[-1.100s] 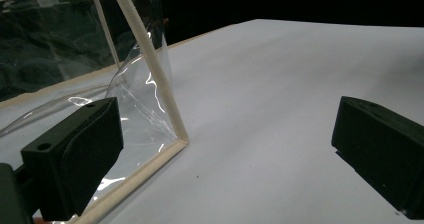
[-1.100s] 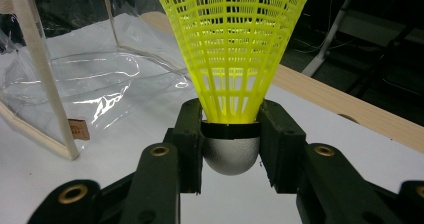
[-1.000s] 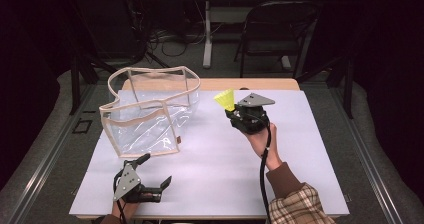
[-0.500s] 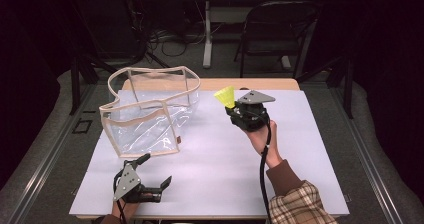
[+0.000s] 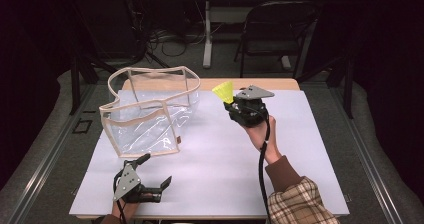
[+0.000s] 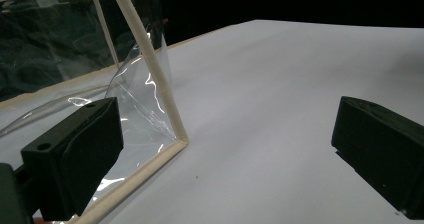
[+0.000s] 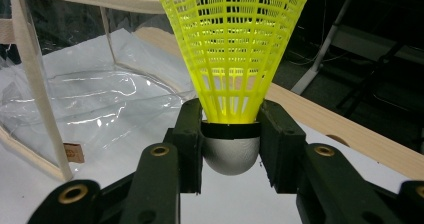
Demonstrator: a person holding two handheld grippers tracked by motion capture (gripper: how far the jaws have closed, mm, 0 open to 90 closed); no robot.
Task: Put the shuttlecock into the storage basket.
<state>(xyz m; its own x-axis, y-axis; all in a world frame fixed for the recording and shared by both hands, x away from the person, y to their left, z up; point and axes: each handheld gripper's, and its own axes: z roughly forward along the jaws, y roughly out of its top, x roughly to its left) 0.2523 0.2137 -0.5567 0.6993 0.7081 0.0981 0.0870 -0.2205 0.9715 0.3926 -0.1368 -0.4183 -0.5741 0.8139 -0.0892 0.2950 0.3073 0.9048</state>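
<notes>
A shuttlecock was held up beside a clear bag on a white table.

The table (image 5: 300, 149) was covered in white, with the clear bag (image 5: 150, 114) standing at its 10 o'clock. The right gripper (image 5: 235, 105), raised near 1 o'clock, was clamped on the white base of the yellow shuttlecock (image 7: 232, 59), just right of the bag. The left gripper (image 5: 152, 171) was seen at 7 o'clock with jaws spread wide, gripping nothing.

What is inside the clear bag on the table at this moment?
The clear bag looks empty: through its walls only the white table shows. The yellow shuttlecock is outside it, held by the right tongs.
</notes>
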